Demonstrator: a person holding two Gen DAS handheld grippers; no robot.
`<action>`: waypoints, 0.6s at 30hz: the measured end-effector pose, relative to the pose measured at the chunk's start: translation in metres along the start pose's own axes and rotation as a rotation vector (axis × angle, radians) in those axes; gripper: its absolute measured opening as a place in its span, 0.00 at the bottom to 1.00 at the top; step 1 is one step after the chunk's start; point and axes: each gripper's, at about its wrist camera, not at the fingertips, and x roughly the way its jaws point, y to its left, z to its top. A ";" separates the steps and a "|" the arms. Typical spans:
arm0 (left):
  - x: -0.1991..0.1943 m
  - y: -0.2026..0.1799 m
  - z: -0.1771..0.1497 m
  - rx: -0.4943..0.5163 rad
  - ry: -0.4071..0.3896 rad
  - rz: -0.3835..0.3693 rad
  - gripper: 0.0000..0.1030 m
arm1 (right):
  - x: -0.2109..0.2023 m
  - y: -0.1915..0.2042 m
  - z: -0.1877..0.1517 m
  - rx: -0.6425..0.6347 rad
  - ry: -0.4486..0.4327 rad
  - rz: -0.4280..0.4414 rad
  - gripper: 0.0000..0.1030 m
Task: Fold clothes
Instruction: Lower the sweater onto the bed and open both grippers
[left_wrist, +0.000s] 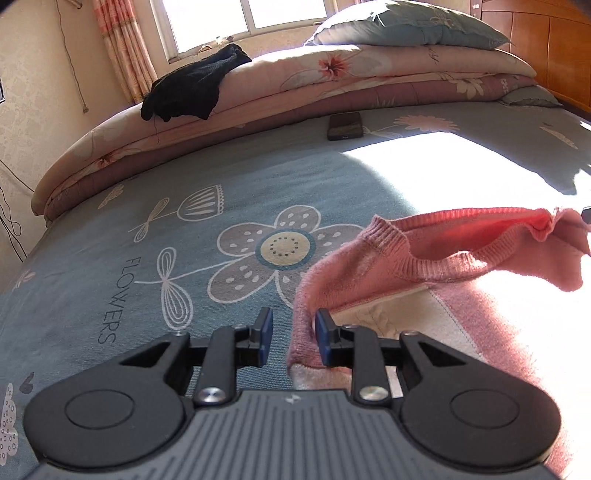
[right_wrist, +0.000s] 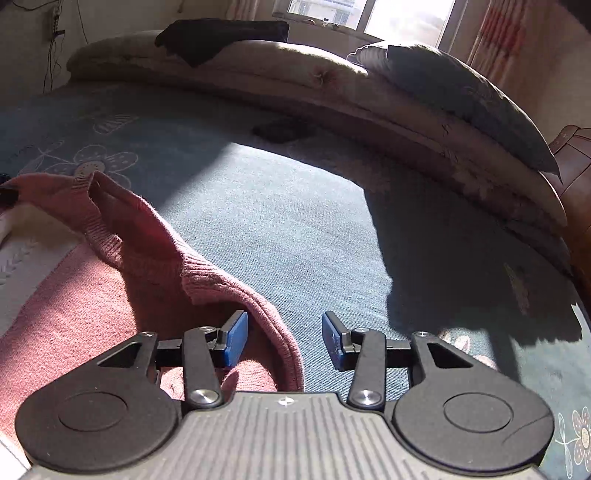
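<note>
A pink knit sweater (left_wrist: 424, 254) with a cream panel lies on the blue flowered bedsheet (left_wrist: 184, 206), its ribbed neckline standing up in a loose fold. My left gripper (left_wrist: 294, 328) is open. The sweater's left shoulder edge sits between its blue pads, against the right pad (left_wrist: 322, 332) and apart from the left one. In the right wrist view the same sweater (right_wrist: 110, 295) fills the lower left. My right gripper (right_wrist: 284, 339) is open and wide, with the other shoulder edge lying loose between its pads, close to the left pad (right_wrist: 236, 338).
Folded floral quilts (left_wrist: 295, 85) are stacked along the far side of the bed, with a pillow (left_wrist: 410, 26) and a black garment (left_wrist: 192, 88) on top. A dark phone (left_wrist: 345, 125) lies on the sheet before them. A wooden headboard (left_wrist: 554, 44) stands at right and a window (left_wrist: 243, 18) behind.
</note>
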 end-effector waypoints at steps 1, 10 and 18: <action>-0.010 -0.002 -0.001 0.011 -0.004 -0.009 0.31 | -0.012 -0.004 -0.003 0.020 0.002 0.018 0.51; -0.114 -0.020 -0.035 0.028 0.000 -0.156 0.42 | -0.125 -0.032 -0.079 0.174 0.062 0.122 0.52; -0.191 -0.057 -0.088 0.060 0.029 -0.241 0.57 | -0.188 -0.016 -0.172 0.293 0.143 0.130 0.55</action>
